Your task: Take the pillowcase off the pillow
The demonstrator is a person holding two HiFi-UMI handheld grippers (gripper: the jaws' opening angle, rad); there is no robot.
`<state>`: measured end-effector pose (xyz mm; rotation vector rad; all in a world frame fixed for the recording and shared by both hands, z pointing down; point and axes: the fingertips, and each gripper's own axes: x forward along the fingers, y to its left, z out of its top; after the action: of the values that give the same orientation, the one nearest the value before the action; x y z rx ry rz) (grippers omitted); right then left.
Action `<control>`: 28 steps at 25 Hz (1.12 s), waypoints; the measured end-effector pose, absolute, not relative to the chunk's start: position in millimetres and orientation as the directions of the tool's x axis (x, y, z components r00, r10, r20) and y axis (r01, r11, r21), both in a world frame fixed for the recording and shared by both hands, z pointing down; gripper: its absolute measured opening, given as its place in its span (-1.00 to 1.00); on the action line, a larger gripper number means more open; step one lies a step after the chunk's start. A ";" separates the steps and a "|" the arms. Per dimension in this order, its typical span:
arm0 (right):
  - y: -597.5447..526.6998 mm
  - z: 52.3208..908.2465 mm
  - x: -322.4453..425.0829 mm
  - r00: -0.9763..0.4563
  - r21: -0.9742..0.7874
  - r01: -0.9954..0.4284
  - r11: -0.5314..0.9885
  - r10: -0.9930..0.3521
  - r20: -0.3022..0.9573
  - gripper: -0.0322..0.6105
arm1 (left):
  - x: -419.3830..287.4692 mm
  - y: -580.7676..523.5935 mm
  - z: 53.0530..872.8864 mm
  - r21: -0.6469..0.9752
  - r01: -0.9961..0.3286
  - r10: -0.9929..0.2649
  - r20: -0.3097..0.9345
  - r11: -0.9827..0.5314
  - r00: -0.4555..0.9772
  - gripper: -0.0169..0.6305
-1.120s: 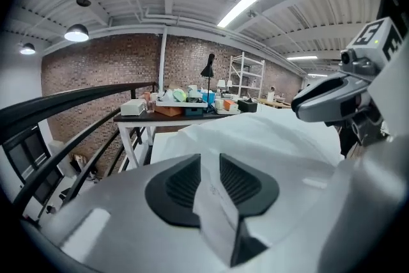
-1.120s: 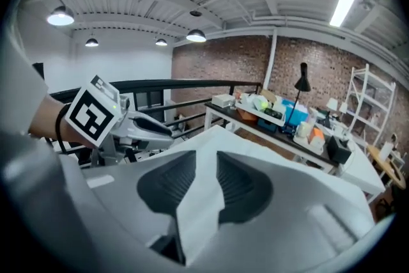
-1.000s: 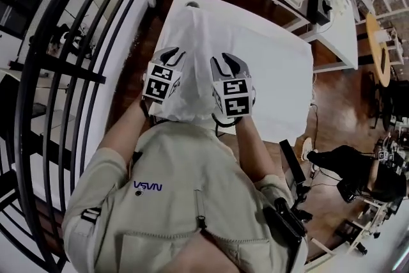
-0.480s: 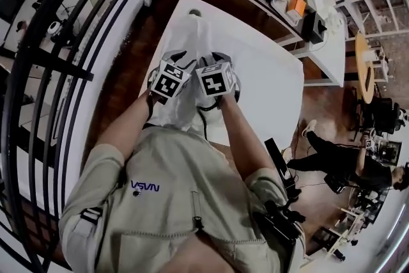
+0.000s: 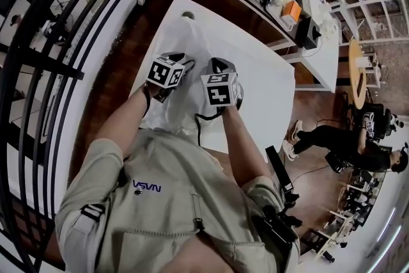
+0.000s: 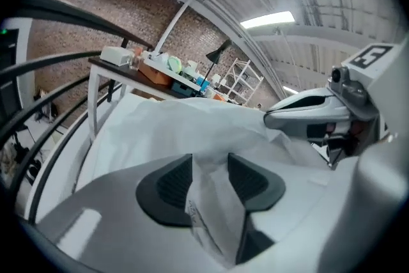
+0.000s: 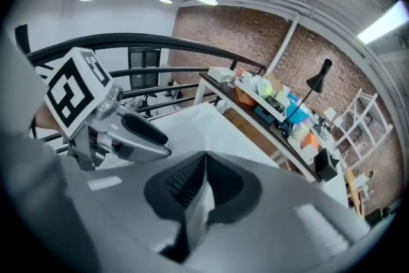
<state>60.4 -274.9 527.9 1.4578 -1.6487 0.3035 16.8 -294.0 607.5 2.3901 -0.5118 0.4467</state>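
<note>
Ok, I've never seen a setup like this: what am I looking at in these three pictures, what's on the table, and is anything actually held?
There is no robot here: a person holds a hand-held gripper in each hand. The head view comes from a camera on the person's head, looking steeply down at a white table. The other two views come from cameras riding on the grippers, each looking along its own jaws. The cubes with square markers are parts of the grippers. On the table lies a white pillowcase; the pillow itself cannot be seen, presumably because it is inside. The right gripper has its jaws shut on a fold of the pillowcase. The left gripper has just been opening its jaws: they stand apart, with loose fabric between them, not gripped.
</note>
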 end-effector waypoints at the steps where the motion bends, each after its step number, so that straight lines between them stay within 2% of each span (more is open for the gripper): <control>1: -275.2 527.5 61.2 0.086 0.360 -0.890 0.278 -0.675 0.733 -0.88 | 19.2 -293.8 607.9 0.551 -0.451 -0.226 0.429 -0.702 0.875 -0.39; 2: -275.4 526.9 61.5 0.085 0.361 -0.889 0.280 -0.676 0.732 -0.88 | 21.1 -292.0 606.2 0.567 -0.437 -0.210 0.422 -0.699 0.882 -0.49; 3: -275.6 526.1 62.1 0.084 0.363 -0.888 0.282 -0.677 0.731 -0.88 | 23.3 -288.7 603.0 0.566 -0.419 -0.196 0.413 -0.710 0.889 -0.76; 4: -276.0 525.1 63.5 0.086 0.367 -0.887 0.282 -0.679 0.729 -0.88 | 25.4 -284.7 599.0 0.549 -0.400 -0.186 0.404 -0.734 0.896 -0.93; 7: -278.6 519.7 77.2 0.107 0.384 -0.885 0.263 -0.687 0.718 -0.88 | 22.8 -275.9 582.8 0.459 -0.358 -0.184 0.381 -0.813 0.906 -0.93; 10: -281.5 511.2 104.2 0.155 0.408 -0.887 0.216 -0.692 0.705 -0.88 | 6.1 -274.2 560.6 0.440 -0.352 -0.221 0.321 -0.826 0.921 -0.93; 16: -273.8 505.5 163.0 0.251 0.419 -0.904 0.091 -0.680 0.689 -0.88 | -35.1 -283.5 553.5 0.512 -0.415 -0.309 0.281 -0.752 0.908 -0.93; 20: -267.5 513.4 165.7 0.253 0.404 -0.912 0.072 -0.675 0.693 -0.88 | -32.8 -296.3 560.6 0.544 -0.459 -0.349 0.299 -0.702 0.888 -0.91; 25: -265.1 519.6 142.1 0.213 0.406 -0.905 0.127 -0.690 0.692 -0.88 | 5.1 -298.0 569.5 0.560 -0.413 -0.275 0.316 -0.719 0.908 -0.32; 28: -265.1 522.4 129.0 0.170 0.395 -0.903 0.170 -0.702 0.692 -0.88 | 28.4 -307.4 585.0 0.588 -0.406 -0.237 0.345 -0.700 0.908 -0.07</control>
<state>129.0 -265.1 522.4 1.5813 -1.5811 0.2929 28.4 -307.4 585.0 2.3724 -0.4564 0.3176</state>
